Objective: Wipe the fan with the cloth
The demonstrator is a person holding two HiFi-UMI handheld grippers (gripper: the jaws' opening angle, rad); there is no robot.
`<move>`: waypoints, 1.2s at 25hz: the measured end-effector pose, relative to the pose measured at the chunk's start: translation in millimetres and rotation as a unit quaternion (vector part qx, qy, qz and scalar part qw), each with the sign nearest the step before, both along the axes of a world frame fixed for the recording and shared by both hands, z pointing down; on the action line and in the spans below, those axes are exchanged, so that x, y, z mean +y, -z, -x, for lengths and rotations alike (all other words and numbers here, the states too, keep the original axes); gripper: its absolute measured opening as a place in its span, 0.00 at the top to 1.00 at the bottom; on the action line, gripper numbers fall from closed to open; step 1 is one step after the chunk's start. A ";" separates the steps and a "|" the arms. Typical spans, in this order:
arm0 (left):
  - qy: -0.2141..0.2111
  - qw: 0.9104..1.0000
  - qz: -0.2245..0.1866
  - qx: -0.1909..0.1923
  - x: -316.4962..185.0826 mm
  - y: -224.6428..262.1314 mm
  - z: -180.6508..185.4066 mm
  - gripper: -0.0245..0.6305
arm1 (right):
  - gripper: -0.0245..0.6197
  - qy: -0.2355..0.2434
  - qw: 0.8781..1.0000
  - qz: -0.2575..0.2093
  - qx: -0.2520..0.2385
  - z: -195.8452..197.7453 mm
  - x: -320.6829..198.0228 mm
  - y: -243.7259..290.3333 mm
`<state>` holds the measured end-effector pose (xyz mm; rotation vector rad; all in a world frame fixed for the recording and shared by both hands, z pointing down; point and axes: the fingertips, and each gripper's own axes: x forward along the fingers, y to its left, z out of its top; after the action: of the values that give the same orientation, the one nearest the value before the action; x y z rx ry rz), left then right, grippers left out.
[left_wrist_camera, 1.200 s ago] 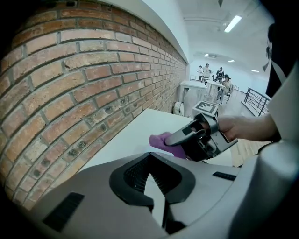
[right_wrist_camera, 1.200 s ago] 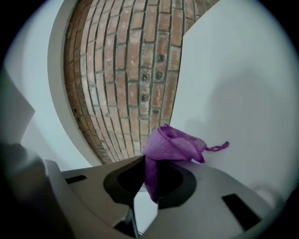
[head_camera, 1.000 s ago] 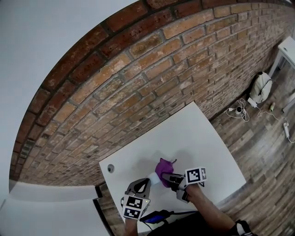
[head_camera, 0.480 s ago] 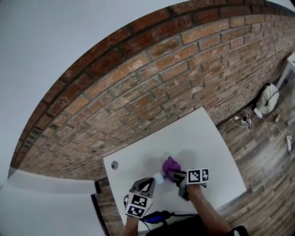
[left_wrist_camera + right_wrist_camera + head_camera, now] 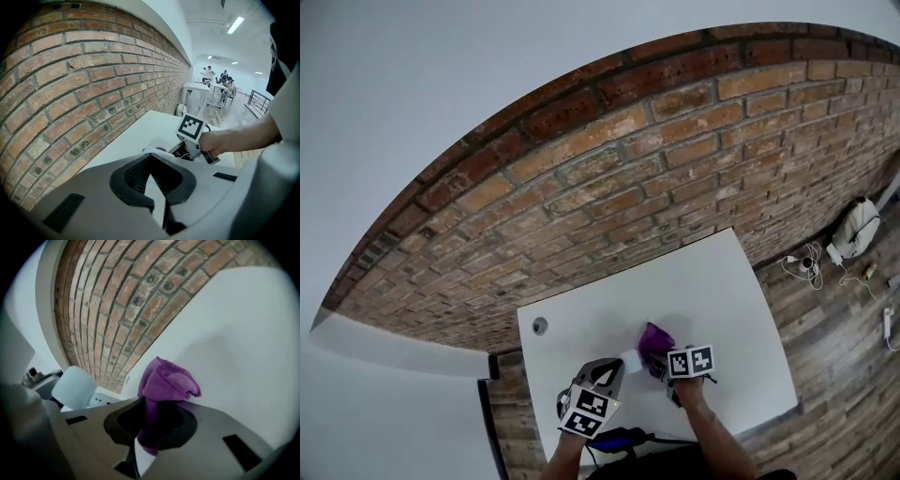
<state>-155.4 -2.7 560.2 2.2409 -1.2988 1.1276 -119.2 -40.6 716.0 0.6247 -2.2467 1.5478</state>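
A small white fan (image 5: 630,358) sits in my left gripper (image 5: 617,368), whose jaws are shut on its white stem (image 5: 157,193). Its rounded white head (image 5: 75,386) shows at the left of the right gripper view. My right gripper (image 5: 660,360) is shut on a purple cloth (image 5: 166,380), which bunches up above the jaws. In the head view the cloth (image 5: 654,337) hangs low over the white table (image 5: 722,300), just right of the fan. The right gripper (image 5: 190,149) with its marker cube also appears beyond the left jaws.
A brick wall (image 5: 656,178) runs along the table's far edge. A round cable hole (image 5: 540,325) is in the table's left corner. A bag (image 5: 858,230) and cables (image 5: 806,264) lie on the wooden floor at the right. People sit at desks (image 5: 220,86) far off.
My right gripper has sunk towards the table and rolled, carrying the purple cloth with it. The left gripper and the fan have stayed put. The head view has tilted upwards.
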 end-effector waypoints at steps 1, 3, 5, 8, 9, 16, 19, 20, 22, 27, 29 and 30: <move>-0.001 1.000 0.001 0.001 0.2 -0.4 0.3 0.96 | 0.88 0.009 0.999 -0.024 0.028 -2.5 -10.4 1.3; -0.001 1.000 0.002 0.003 0.9 -1.6 0.9 0.96 | 0.88 0.003 0.998 -0.053 0.040 -1.9 -37.0 14.5; 0.003 1.000 0.003 0.006 1.3 -2.1 1.8 0.96 | 0.88 0.002 0.999 -0.051 0.000 12.0 -54.8 33.6; 0.005 1.000 -0.005 0.010 -1.1 -0.4 0.1 0.96 | 0.88 0.048 0.998 -0.004 -0.044 41.2 -45.2 32.7; 0.005 1.000 -0.006 0.009 -1.1 -0.3 -0.7 0.96 | 0.88 0.061 0.997 0.016 -0.048 46.2 -34.7 24.0; 0.000 1.000 -0.007 0.007 -2.0 1.2 -1.3 0.96 | 0.88 -0.016 0.997 0.040 -0.065 4.2 12.0 15.2; 0.002 1.000 -0.009 0.013 -0.9 1.1 -2.1 0.96 | 0.88 0.036 0.995 0.070 -0.055 -18.8 61.9 10.1; 0.001 1.000 -0.011 0.015 -0.4 1.2 -2.6 0.96 | 0.88 0.055 0.994 0.081 -0.053 -25.1 77.5 9.1; -0.006 1.000 -0.018 0.014 0.3 1.8 -2.2 0.96 | 0.88 0.057 0.993 0.085 -0.054 -35.4 84.0 12.5; -0.010 0.999 0.004 0.044 15.8 0.6 9.9 0.96 | 0.88 0.006 0.996 -0.017 -0.083 -32.9 -1.8 71.4; -0.030 0.995 0.051 0.080 33.8 -6.5 8.1 0.96 | 0.88 0.016 0.993 -0.061 -0.103 -18.1 -31.3 105.1; -0.041 0.991 0.078 0.102 42.8 -10.5 4.7 0.96 | 0.88 0.028 0.990 -0.078 -0.112 -8.3 -40.5 119.9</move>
<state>-160.1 40.1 570.7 2.2429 -1.0103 0.9619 -110.9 -81.1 596.1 0.4441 -2.5477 1.4890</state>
